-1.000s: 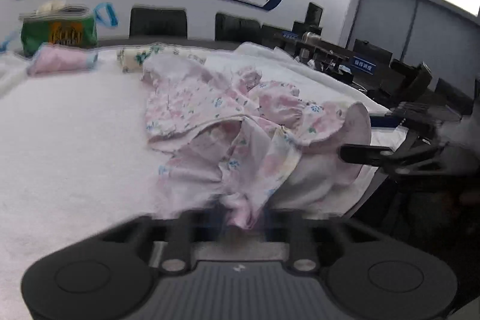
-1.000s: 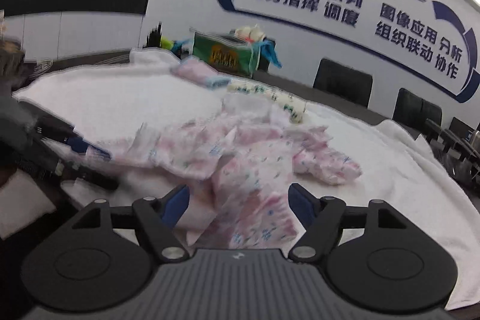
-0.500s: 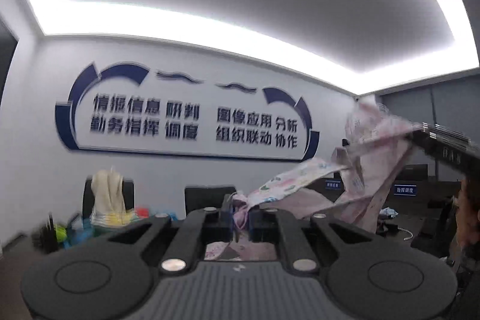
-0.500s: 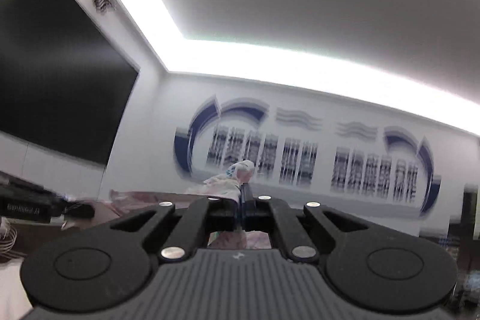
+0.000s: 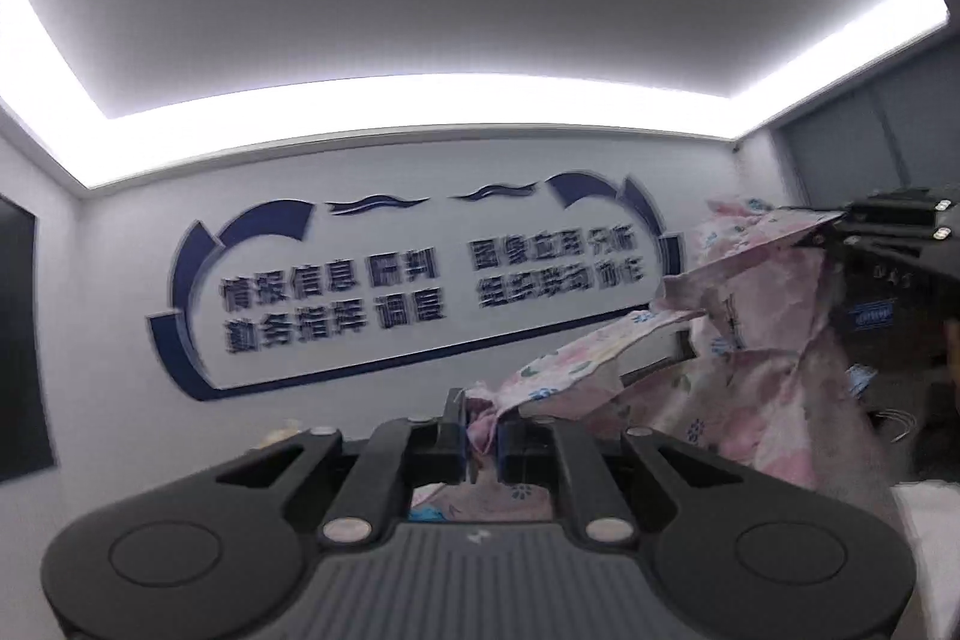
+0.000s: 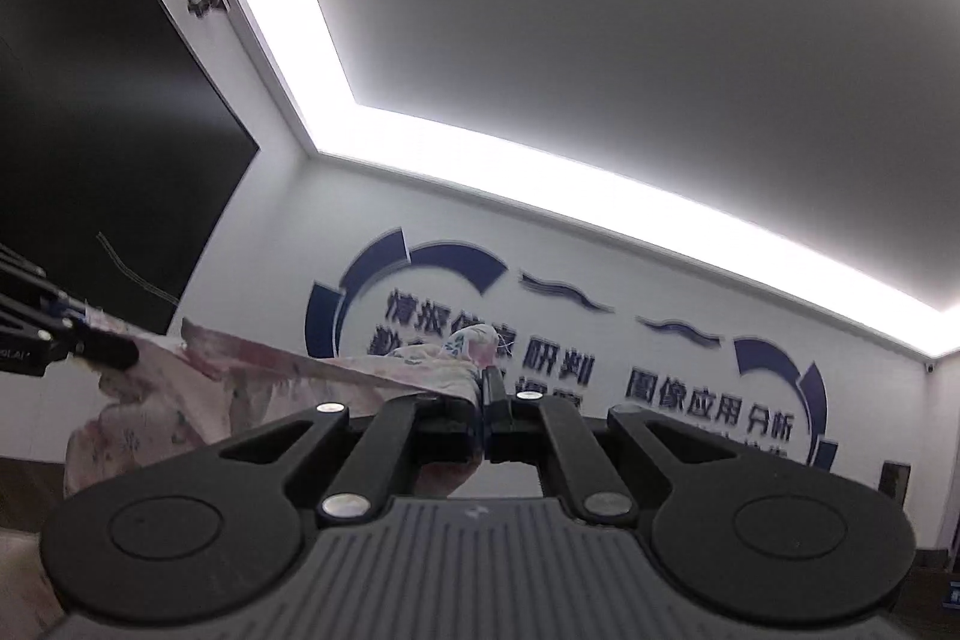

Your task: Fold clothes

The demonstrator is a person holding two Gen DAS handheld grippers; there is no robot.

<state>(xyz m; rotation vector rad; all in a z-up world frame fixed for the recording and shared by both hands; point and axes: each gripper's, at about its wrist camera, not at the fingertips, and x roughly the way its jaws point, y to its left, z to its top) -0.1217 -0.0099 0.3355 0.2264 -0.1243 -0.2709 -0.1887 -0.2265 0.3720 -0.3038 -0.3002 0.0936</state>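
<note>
A pink floral garment [image 5: 738, 358] hangs in the air, stretched between both grippers. My left gripper [image 5: 480, 424] is shut on one edge of it, a fold of cloth pinched between the pads. In the left wrist view the right gripper [image 5: 840, 229] holds the cloth's other end at the far right. My right gripper [image 6: 485, 394] is shut on the garment [image 6: 240, 388], which runs leftward to the left gripper [image 6: 114, 349] at the left edge. Both grippers are raised and face the wall and ceiling. The table is out of view.
A white wall with a blue sign of Chinese characters [image 5: 384, 292] fills the background, under a ceiling light strip [image 6: 540, 196]. A large dark screen [image 6: 90, 148] is on the left wall. A person's pale sleeve [image 5: 924, 532] shows at lower right.
Both grippers rose from the table with the garment and tilted up to face the wall and ceiling. The right gripper, open a second ago, shut on the cloth. The garment now hangs stretched between them.
</note>
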